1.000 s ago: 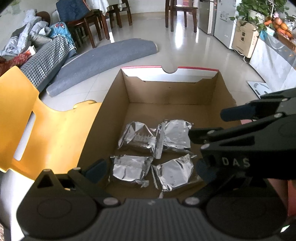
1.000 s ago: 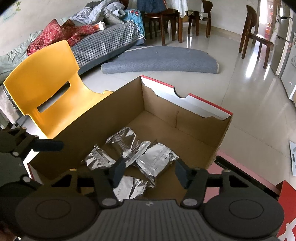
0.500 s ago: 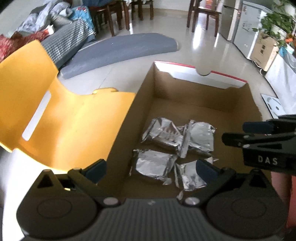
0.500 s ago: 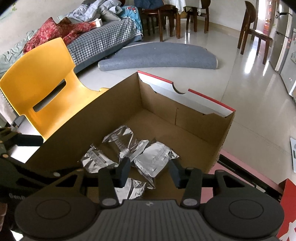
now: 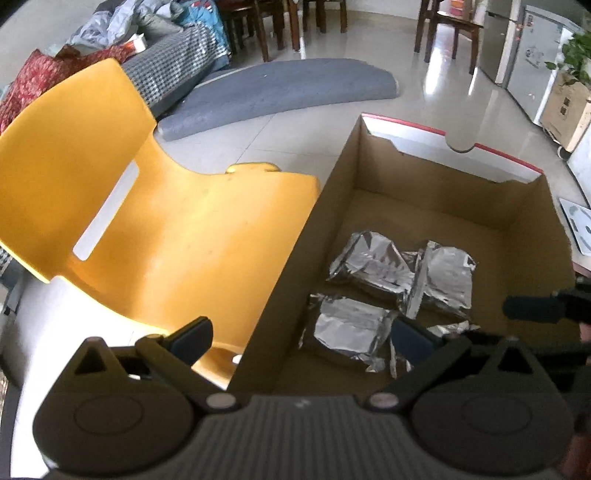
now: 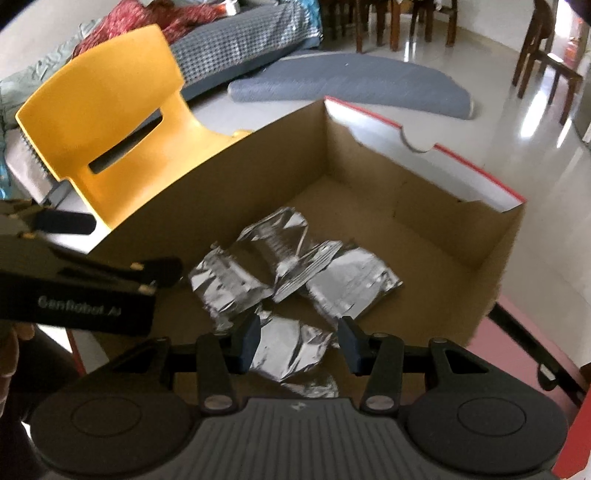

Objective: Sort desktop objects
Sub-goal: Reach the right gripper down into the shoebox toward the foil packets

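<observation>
A brown cardboard box [image 5: 436,177] [image 6: 266,173] holds several silver foil packets [image 5: 373,266]. My right gripper [image 6: 299,341] points down into the box's near end. Its jaws stand narrow, on either side of the nearest foil packet [image 6: 291,354], and the left pad touches the foil's edge. My left gripper [image 5: 301,336] is wide open with nothing held. It straddles the box's left wall, one finger over the chair and one over the packets. Each gripper shows at the edge of the other's view: the right gripper [image 5: 535,310] and the left gripper [image 6: 92,288].
A yellow plastic chair [image 5: 129,221] [image 6: 110,122] stands tight against the box's left side. A grey mat [image 5: 280,92] lies on the tiled floor beyond. A sofa with clothes [image 6: 236,33] and wooden chairs are at the back. A red surface [image 6: 517,332] shows right of the box.
My left gripper slid left, from over the packets to across the box's left wall. The right jaws narrowed and sank toward the nearest foil packet.
</observation>
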Demonstrator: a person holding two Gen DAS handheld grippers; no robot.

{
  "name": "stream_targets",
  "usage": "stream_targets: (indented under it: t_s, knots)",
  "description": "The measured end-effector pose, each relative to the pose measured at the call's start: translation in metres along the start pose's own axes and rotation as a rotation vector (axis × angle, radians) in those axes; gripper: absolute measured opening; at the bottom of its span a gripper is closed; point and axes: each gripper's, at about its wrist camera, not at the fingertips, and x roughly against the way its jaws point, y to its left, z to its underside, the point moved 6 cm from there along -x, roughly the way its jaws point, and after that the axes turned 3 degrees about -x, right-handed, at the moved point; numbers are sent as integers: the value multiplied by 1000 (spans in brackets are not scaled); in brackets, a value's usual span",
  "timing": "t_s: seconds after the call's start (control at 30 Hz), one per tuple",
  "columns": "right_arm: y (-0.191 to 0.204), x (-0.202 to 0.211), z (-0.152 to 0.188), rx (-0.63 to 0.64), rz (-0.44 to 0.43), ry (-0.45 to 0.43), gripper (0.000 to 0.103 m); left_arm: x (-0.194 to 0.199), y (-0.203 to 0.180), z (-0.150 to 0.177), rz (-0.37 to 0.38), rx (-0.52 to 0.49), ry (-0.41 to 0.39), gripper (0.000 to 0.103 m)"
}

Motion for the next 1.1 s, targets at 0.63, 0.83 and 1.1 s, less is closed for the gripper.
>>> stream_targets:
  t_s: [0.63, 0.83, 1.1]
  knots:
    - [15, -36, 16, -4, 36, 173, 76, -12, 8, 3, -26, 71, 41, 103]
    - [13, -45, 20, -3, 52, 192, 77, -13, 10, 3, -27, 79, 46, 103]
    - [13, -51, 22, 9, 72, 234, 78, -13, 9, 3, -26, 79, 47, 103]
